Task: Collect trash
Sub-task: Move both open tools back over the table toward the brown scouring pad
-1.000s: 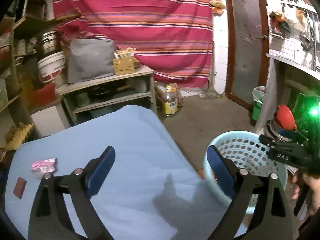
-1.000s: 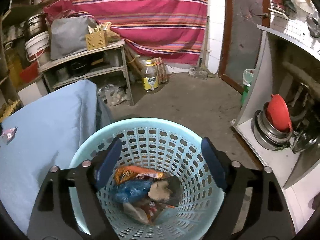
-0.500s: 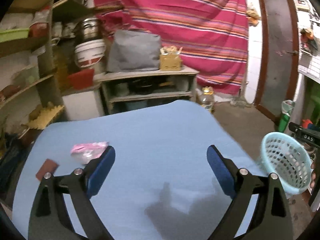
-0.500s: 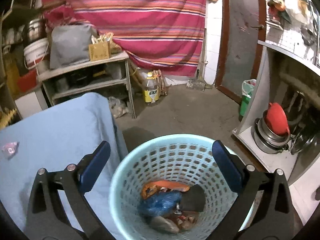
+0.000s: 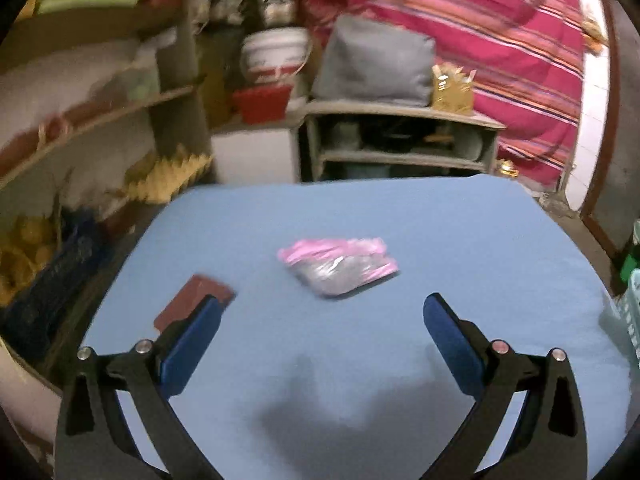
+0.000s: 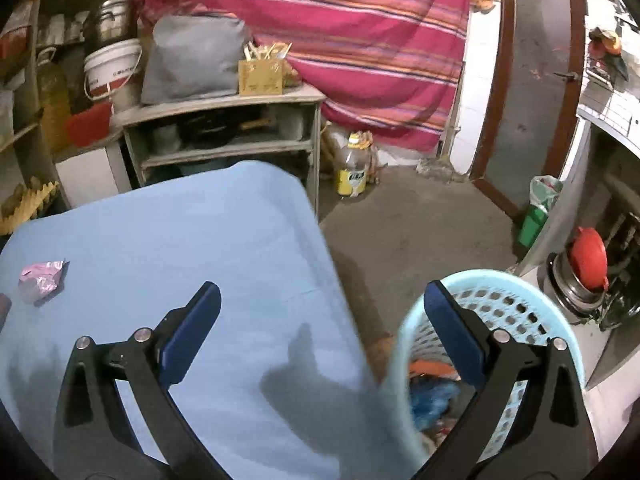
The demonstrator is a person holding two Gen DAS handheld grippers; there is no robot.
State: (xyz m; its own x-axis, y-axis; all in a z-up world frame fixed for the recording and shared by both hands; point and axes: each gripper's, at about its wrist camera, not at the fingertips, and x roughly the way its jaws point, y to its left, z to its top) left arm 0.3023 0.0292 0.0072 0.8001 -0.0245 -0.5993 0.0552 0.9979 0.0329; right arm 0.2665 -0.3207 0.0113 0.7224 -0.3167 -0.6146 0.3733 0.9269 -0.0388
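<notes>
A pink and silver wrapper (image 5: 340,266) lies on the blue table (image 5: 460,240), just ahead of my left gripper (image 5: 320,330), which is open and empty above the cloth. A small brown packet (image 5: 192,300) lies by the left fingertip. In the right wrist view the wrapper (image 6: 42,280) is far left. My right gripper (image 6: 322,328) is open and empty over the table's right edge. The light blue basket (image 6: 520,300) stands on the floor beside the table, with several pieces of trash (image 6: 434,392) inside. Its rim (image 5: 630,308) shows at the left view's right edge.
A grey shelf unit (image 6: 224,136) with a grey bag and a wooden box stands behind the table. Cluttered shelves (image 5: 100,120) are at the left. An oil bottle (image 6: 352,168), a green bin (image 6: 536,220) and a counter with pots (image 6: 584,276) are at the right.
My left gripper swung left from the basket toward the pink wrapper, which is now close ahead. My right gripper moved left, from over the basket to the table's edge.
</notes>
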